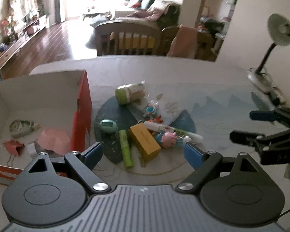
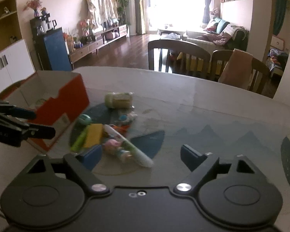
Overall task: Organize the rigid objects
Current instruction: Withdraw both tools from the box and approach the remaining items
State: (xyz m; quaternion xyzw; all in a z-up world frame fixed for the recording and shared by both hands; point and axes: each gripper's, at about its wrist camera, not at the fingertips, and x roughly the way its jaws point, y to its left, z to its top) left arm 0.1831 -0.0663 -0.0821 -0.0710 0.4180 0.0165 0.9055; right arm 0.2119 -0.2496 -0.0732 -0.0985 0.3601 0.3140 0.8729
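A pile of small objects lies on the table mat: a yellow box (image 1: pixel 145 142), a green tube (image 1: pixel 126 148), a pink pig figure (image 1: pixel 169 139), a white tube (image 1: pixel 172 130), a teal egg-shaped toy (image 1: pixel 108 126) and a green-lidded jar (image 1: pixel 130 93). My left gripper (image 1: pixel 144 153) is open and empty just in front of the pile. My right gripper (image 2: pixel 140 155) is open and empty; the pig figure (image 2: pixel 116 147) and white tube (image 2: pixel 129 146) lie between its fingers' line. An orange cardboard box (image 1: pixel 81 114) stands left of the pile and holds several items.
In the box lie a pink lid (image 1: pixel 54 142), a round grey-green item (image 1: pixel 22 128) and a small red piece (image 1: pixel 14 147). A desk lamp (image 1: pixel 276 38) stands at the table's right. Chairs (image 2: pixel 176 58) stand behind the table. The right gripper shows in the left wrist view (image 1: pixel 247 126).
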